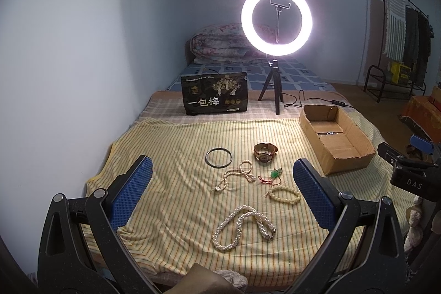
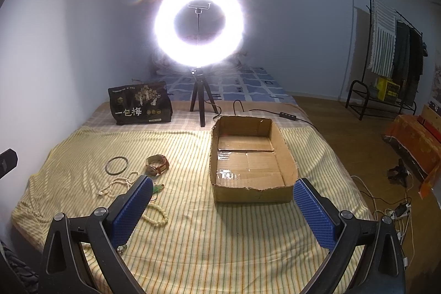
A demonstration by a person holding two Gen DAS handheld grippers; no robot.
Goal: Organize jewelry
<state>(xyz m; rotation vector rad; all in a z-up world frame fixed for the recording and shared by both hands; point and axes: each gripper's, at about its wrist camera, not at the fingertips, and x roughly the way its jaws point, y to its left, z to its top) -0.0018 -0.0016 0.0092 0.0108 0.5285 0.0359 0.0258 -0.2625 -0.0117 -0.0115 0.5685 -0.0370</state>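
Green pendant (image 2: 157,188) half-hidden — behind right tongs (image 2: 223,207).

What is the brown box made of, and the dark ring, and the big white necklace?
The box looks like plain cardboard: matte brown, torn edges, shiny tape inside. The dark ring, a bangle, seems metal or stone; thin, smooth and greyish, so hard to tell. The big white necklace looks like pearl beads, glossy and round, real or fake unclear.
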